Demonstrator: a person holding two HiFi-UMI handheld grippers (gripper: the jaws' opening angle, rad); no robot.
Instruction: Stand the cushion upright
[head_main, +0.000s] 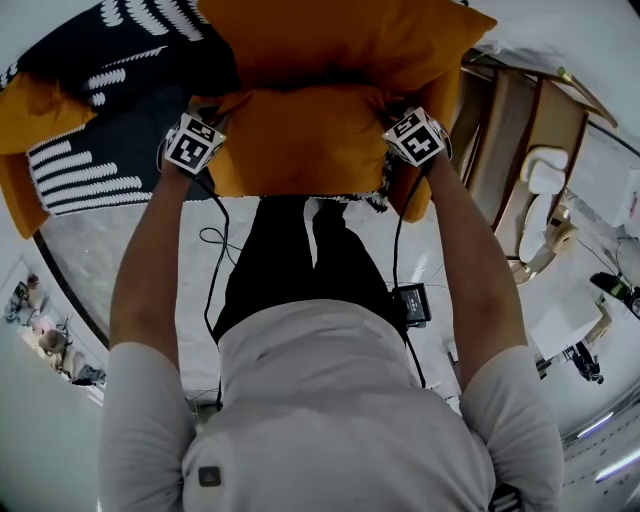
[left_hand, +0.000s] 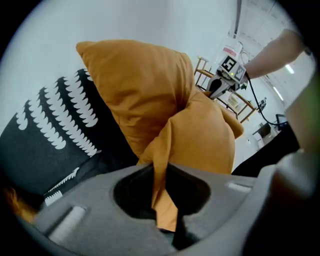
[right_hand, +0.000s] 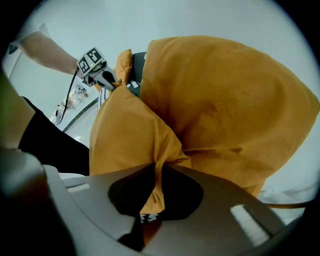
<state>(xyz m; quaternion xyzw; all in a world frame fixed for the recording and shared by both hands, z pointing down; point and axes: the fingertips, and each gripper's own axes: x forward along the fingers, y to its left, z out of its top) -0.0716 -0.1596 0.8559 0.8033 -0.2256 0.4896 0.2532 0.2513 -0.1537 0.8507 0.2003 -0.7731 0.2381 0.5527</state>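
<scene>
white walls and a pale floor (head_main: 430, 250) are around the person, with a wooden chair (head_main: 520, 130) to the right side. in front of the person are three soft things close together: a black and white cushion (head_main: 110, 160) on the left, a second orange cushion (head_main: 340, 40) at the back, and the orange cushion (head_main: 300, 140) of the task, which is held between the two hands and touches the one behind it. what carries them i cannot see, the cushions cover it.

the left tool (left_hand: 161, 200) is closed on a thin fold of orange cloth at one corner of the cushion, and the right tool (right_hand: 152, 200) is closed the same way on the other corner. each one pinches only cloth, not the filling (this is the weak point, i think).

in my judgement the cushion is now being raised by its corners to stand up. what could go wrong: the thin fold may slide out of one tool, because so little is caught, and then this side would drop and the cushion would twist. also it is very soft, so it may bend in the middle and sink down when it is let go. if it is pushed too far back, it may press the second orange cushion over; too far forward, and it may fall to the floor.
</scene>
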